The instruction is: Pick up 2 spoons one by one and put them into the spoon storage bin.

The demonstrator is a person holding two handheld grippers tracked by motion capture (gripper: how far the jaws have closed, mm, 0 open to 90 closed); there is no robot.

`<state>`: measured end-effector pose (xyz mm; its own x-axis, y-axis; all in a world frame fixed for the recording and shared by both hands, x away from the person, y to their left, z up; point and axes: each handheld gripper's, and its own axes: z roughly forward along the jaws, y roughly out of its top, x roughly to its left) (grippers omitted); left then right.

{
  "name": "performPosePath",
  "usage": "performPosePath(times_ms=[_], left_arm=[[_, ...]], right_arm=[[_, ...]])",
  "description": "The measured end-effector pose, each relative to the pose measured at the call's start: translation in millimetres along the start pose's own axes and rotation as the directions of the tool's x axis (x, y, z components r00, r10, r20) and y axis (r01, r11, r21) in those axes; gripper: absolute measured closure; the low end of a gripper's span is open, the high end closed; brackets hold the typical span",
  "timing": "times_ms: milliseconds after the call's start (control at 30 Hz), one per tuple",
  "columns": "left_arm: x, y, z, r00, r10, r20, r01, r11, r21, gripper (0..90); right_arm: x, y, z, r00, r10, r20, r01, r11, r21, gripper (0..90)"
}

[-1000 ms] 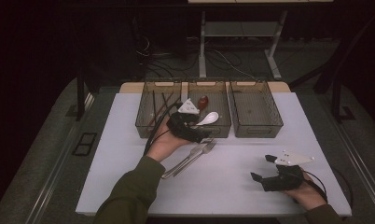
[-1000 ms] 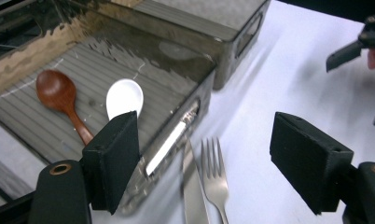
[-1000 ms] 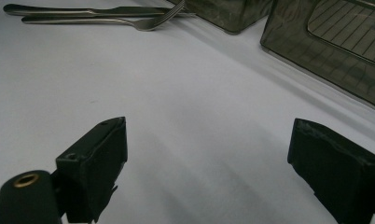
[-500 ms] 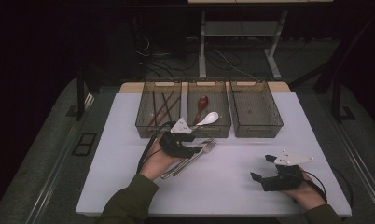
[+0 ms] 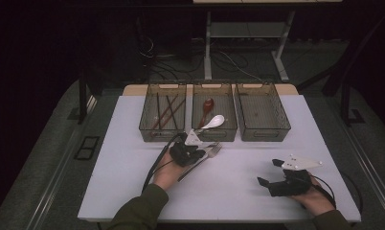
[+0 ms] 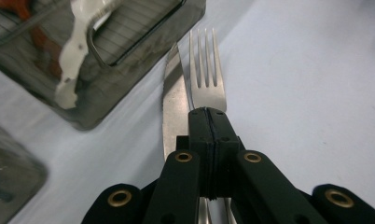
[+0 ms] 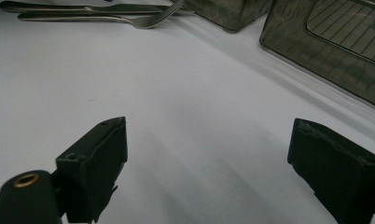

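A steel fork (image 6: 207,88) lies beside a table knife (image 6: 174,112) on the white table, just in front of the middle bin. My left gripper (image 6: 208,112) is down on them; its jaws have just closed, and they meet at the fork's neck with the handle running underneath. In the high view the left gripper (image 5: 193,152) covers the fork (image 5: 214,149) and knife (image 5: 196,165) midway. My right gripper (image 5: 269,172) rests on the table at the right, jaws wide apart, nothing between them. In the right gripper view, bare table lies between its jaws (image 7: 206,154).
Three dark mesh bins stand in a row at the back. The left bin (image 5: 147,129) holds chopsticks (image 5: 164,110). The middle bin (image 5: 231,129) holds a red spoon (image 5: 207,104) and a white spoon (image 5: 214,122) leaning on its front rim. The right bin (image 5: 265,135) looks empty.
My left hand has come back from the bins and down onto the fork and knife, its jaws closing there. The right gripper has stayed still.
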<state>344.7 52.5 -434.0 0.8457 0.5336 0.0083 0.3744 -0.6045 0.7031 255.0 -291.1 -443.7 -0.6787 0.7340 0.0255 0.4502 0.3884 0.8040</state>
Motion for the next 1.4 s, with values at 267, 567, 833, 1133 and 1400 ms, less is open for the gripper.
performPosePath(times_ms=[267,567,833,1133,1400], left_arm=[[1.8,2.0,12.3,1.0,0.002,-0.007,-0.001,0.9998,0.019,89.1],[-1.3,2.6,17.1,0.9999,0.006,0.009,-0.006,0.9998,0.016,89.1],[-5.7,5.4,20.9,0.9991,0.012,0.04,-0.012,0.9998,0.015,89.1],[-18.8,9.1,24.0,0.9947,0.048,0.091,-0.05,0.9985,0.02,89.1],[-19.5,9.0,13.3,0.9929,0.054,0.106,-0.053,0.9985,-0.008,81.9]], right_arm=[[0.1,0.0,-0.9,1.0,-0.002,0.002,0.002,1.0,-0.002,11.9],[0.3,0.1,-0.5,1.0,-0.003,0.002,0.003,1.0,-0.003,11.9],[0.1,0.1,-0.1,1.0,-0.005,0.0,0.005,1.0,-0.001,12.0],[0.0,0.0,-0.3,1.0,0.0,0.0,0.0,1.0,-0.003,12.0],[0.0,0.0,-0.9,1.0,-0.002,0.0,0.002,1.0,-0.003,12.0]])
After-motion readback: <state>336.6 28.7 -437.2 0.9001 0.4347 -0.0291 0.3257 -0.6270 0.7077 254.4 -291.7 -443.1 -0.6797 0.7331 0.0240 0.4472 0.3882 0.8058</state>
